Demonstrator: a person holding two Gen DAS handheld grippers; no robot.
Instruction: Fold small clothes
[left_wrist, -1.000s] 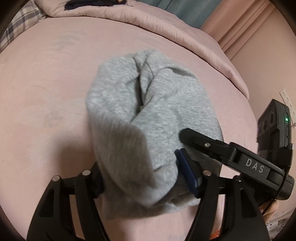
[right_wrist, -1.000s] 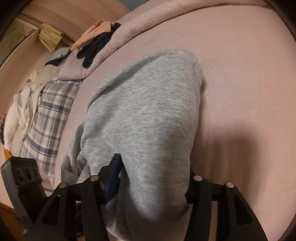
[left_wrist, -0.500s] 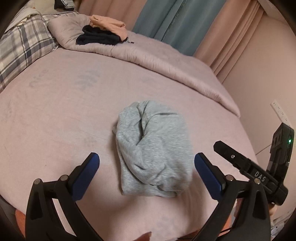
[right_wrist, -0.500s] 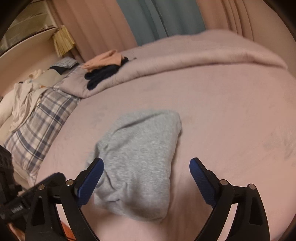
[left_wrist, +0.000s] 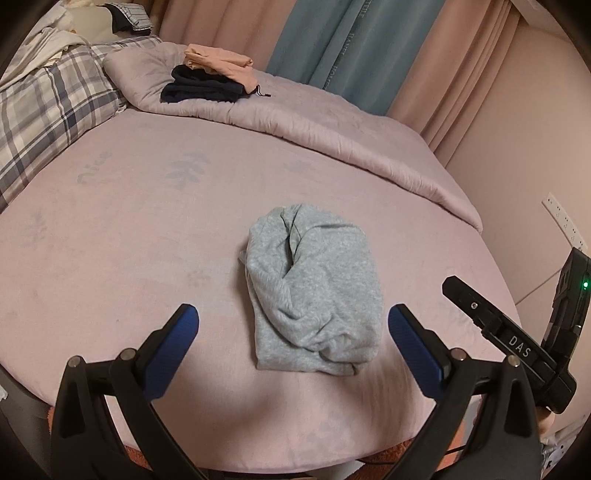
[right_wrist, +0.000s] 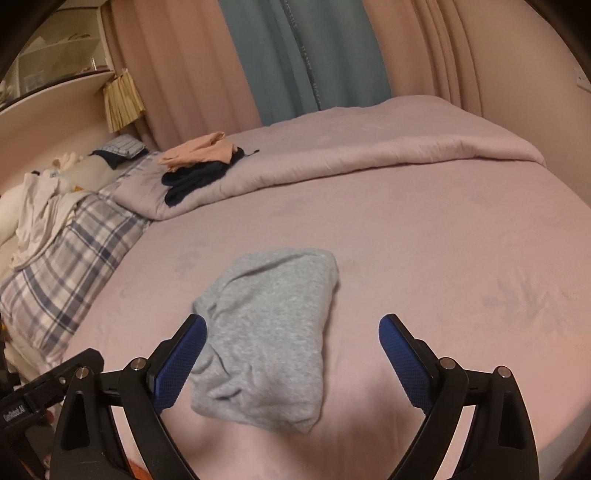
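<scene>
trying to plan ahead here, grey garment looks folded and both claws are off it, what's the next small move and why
Probably carry the grey garment to the folded stack on the duvet. It lies as a compact bundle on the bed, and the left claw and right claw are open, clear of it.

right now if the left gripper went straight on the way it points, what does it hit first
Most likely the folded grey garment, which lies on the pink bed sheet straight ahead between the open left gripper fingers. Depth is unclear, so it might land on its near edge.
</scene>
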